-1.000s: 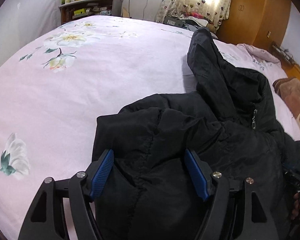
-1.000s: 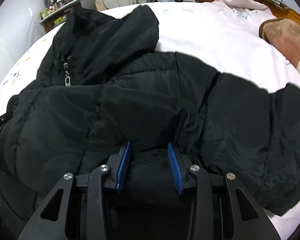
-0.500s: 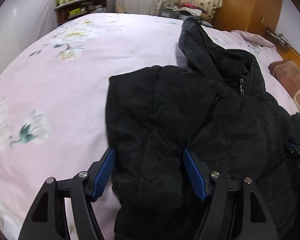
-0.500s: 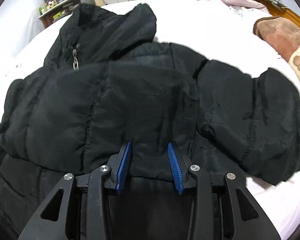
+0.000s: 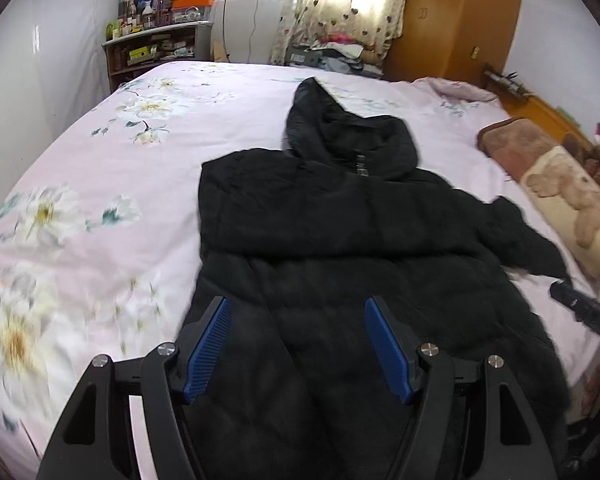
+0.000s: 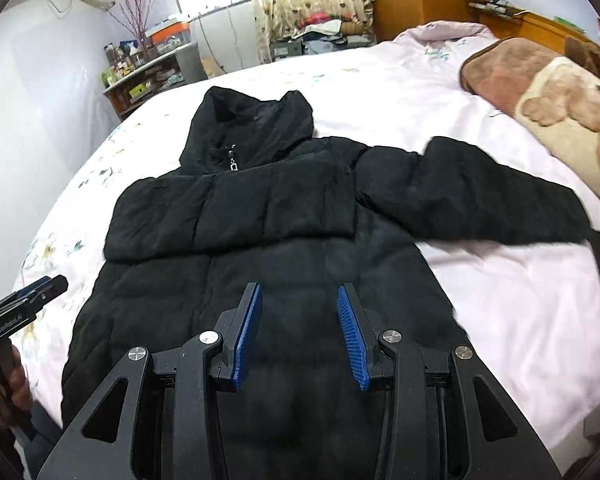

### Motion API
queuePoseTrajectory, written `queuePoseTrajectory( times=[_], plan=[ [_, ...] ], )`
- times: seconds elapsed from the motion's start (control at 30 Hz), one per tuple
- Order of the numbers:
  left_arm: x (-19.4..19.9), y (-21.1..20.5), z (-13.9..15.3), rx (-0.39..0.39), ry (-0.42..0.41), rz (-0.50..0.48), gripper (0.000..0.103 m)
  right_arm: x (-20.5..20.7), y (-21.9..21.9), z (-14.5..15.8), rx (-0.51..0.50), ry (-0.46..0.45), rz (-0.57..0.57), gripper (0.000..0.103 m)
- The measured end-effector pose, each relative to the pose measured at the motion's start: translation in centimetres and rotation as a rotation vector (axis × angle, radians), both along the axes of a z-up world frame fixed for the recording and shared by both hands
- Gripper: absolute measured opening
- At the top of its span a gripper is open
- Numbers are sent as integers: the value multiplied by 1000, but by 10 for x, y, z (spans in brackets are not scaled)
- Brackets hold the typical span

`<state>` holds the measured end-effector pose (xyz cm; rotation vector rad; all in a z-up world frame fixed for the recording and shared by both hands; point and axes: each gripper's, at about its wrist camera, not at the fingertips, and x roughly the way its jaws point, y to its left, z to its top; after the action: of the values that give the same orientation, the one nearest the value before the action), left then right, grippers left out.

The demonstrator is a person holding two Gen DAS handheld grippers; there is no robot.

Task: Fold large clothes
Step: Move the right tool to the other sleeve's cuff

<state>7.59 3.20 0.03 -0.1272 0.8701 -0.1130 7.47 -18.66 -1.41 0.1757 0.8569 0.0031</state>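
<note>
Left wrist view: black puffer jacket (image 5: 340,232) lies flat on the pink floral bedspread (image 5: 100,184), front side up, zip pull visible at the collar. Long axis runs from the hem, nearest the camera, to the hood (image 5: 340,128), which points away toward the curtained window (image 5: 348,0). One sleeve is folded across the chest as a horizontal band; the other sleeve (image 5: 520,236) sticks out to the right, toward the brown bear-print blanket (image 5: 560,192). Left gripper (image 5: 300,344) hangs above the hem area, blue pads spread wide, nothing between them: released. Tip of the right gripper (image 5: 580,312) enters at the right edge.

Right wrist view: same jacket (image 6: 260,232), hood (image 6: 256,128) again at the far end, hem nearest. Folded sleeve (image 6: 228,212) crosses the chest left to right, cuff ending near the middle. Outstretched sleeve (image 6: 480,204) runs to the right, roughly square to the body axis, its cuff near the blanket (image 6: 540,92). Right gripper (image 6: 300,336) is over the lower body of the jacket, jaws apart and empty, no fabric pinched. Left gripper (image 6: 32,296) shows at the left edge, held by a hand (image 6: 4,392).
</note>
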Motion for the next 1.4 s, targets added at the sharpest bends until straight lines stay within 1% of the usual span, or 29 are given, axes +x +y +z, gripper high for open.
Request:
queuePoseTrajectory(
  times=[0.03,0.1,0.27,0.53,0.8,0.9,1.03,1.2,1.27,1.4],
  plan=[
    [-9,-2,4,-13,-2,-6,71,-15,2,3,4,-2,3,40],
    [-28,-9,10,-12,-13,-22,71,-38,2,9,10,-12,1,40],
    [-51,-19,19,-15,-14,-57,71,-74,-1,18,13,-23,-9,40],
    [-69,-24,36,-17,-56,-54,71,-99,-7,39,16,-75,-43,40],
    [-88,-31,56,-29,-106,-64,71,-118,-8,57,21,-123,-50,40],
    [-93,-34,60,-31,-111,-61,71,-125,-9,63,30,-143,-49,40],
    [-90,-41,62,-16,-105,-55,71,-124,-21,63,39,-152,-66,40],
    [-71,-51,58,0,-94,-51,72,-112,-51,54,75,-150,-103,41],
    [-60,-56,56,11,-86,-54,71,-105,-67,48,92,-152,-130,52],
    [-35,-66,52,34,-84,-49,72,-81,-111,30,131,-146,-209,54]
  ],
)
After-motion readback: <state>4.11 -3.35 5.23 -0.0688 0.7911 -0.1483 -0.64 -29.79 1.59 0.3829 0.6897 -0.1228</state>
